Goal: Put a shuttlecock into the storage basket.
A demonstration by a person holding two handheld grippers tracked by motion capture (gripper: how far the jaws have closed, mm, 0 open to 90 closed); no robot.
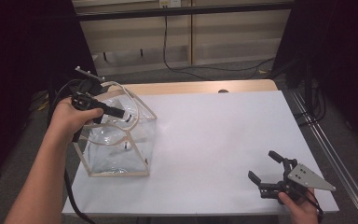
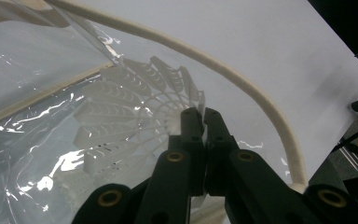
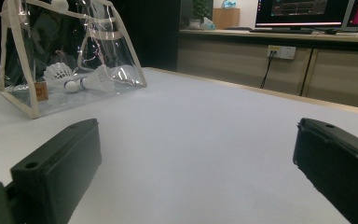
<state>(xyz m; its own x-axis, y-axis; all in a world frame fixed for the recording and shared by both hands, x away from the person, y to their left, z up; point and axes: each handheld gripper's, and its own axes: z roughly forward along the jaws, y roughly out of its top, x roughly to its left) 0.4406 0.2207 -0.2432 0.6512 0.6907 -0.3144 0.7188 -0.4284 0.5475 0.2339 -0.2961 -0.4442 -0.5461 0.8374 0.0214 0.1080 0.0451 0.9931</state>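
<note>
Left gripper (image 2: pixel 204 114) fingers pressing together, pinching a white shuttlecock (image 2: pixel 121 119) inside the clear bag (image 1: pixel 121 140) sitting far left on the white table (image 1: pixel 214 140), right gripper (image 1: pixel 266 167) fingers spreading wide, resting near right, holding nothing.

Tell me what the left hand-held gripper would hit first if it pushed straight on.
Probably the shuttlecock: the left hand-held gripper, jaws shut, points into the clear bag straight at its feathers, though the gap is hard to judge.

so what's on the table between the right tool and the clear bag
Nothing: the high view shows bare white table between the right tool and the clear bag, and the right gripper view shows the same bare stretch up to the bag.
</note>
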